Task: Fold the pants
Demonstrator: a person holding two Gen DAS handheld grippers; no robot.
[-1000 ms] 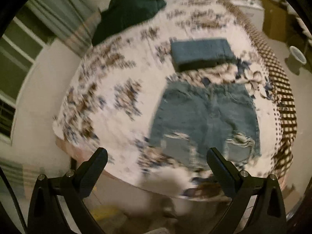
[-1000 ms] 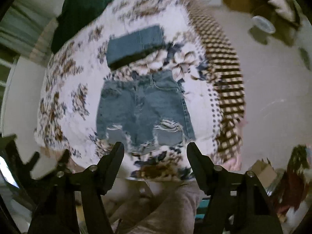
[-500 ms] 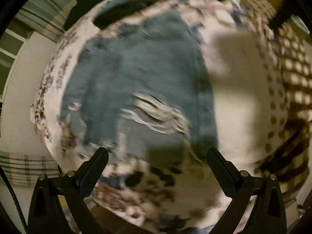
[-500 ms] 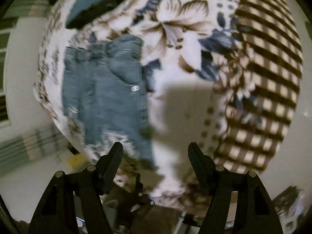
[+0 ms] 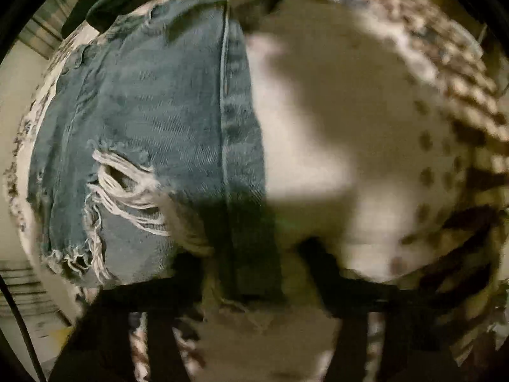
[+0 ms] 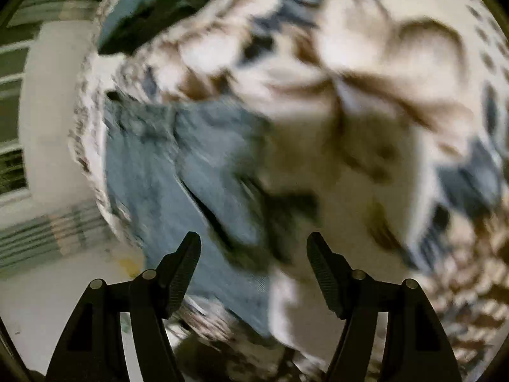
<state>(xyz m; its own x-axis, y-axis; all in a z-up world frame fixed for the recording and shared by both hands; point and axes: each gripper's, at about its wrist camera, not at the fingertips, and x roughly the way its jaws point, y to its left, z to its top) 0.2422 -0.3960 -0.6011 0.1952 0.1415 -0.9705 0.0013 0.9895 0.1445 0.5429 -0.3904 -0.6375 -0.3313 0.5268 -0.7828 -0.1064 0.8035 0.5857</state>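
Note:
Ripped blue denim shorts lie flat on a floral bedspread. In the left wrist view my left gripper is open and hangs close over the shorts' right hem corner, its fingers dark and blurred. In the right wrist view the shorts show at the left, blurred. My right gripper is open, low over the shorts' right side edge near the waistband. Neither gripper holds cloth.
A folded pair of jeans lies farther up the bed, beyond the shorts. The bedspread's checked border runs down the right side. Floor and a striped curtain show past the bed's left edge.
Both grippers have dropped from high above the bed to just over the shorts' right side. Both stay open. The shorts have not moved.

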